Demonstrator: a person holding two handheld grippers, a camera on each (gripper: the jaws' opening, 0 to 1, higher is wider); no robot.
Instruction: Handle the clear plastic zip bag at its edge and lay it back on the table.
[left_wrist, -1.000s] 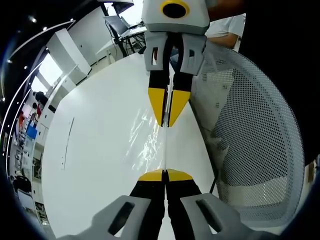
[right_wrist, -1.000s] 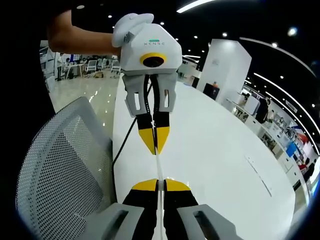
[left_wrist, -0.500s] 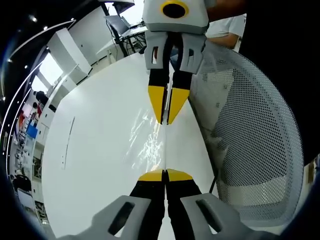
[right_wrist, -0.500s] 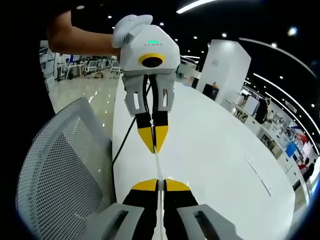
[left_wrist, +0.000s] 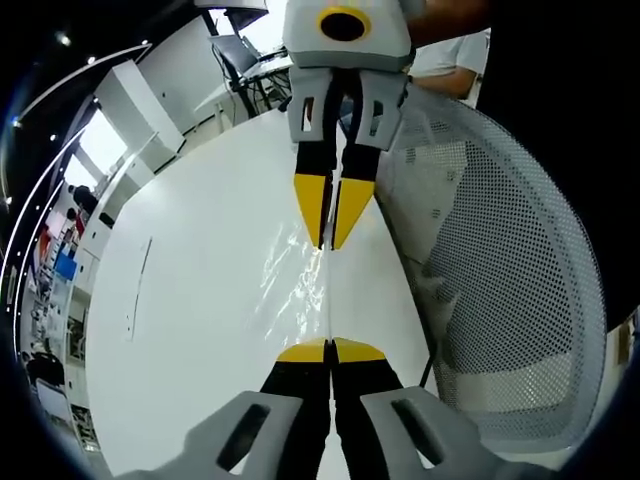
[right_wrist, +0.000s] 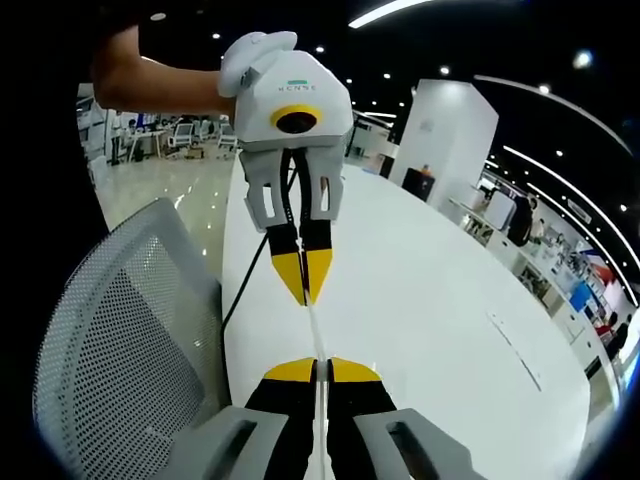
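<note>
Since the earlier frame, very little has shifted: in the left gripper view the right gripper (left_wrist: 328, 245) sits slightly higher and its yellow tips have drawn a touch farther from ours, so we see more of the bag's edge stretched between them.

Starting from the left of that view, the white table (left_wrist: 200, 300) spreads wide, and the clear plastic zip bag (left_wrist: 295, 280) glints above it as a crinkled sheet hanging near the table's right edge, beside the mesh chair (left_wrist: 510, 280). We cannot tell whether its lower part touches the surface.

Our left gripper (left_wrist: 329, 349) has its jaws pressed together on the bag's thin edge. In the right gripper view the right gripper (right_wrist: 318, 366) likewise pinches that edge, and the left gripper opposite clamps its far end.
</note>
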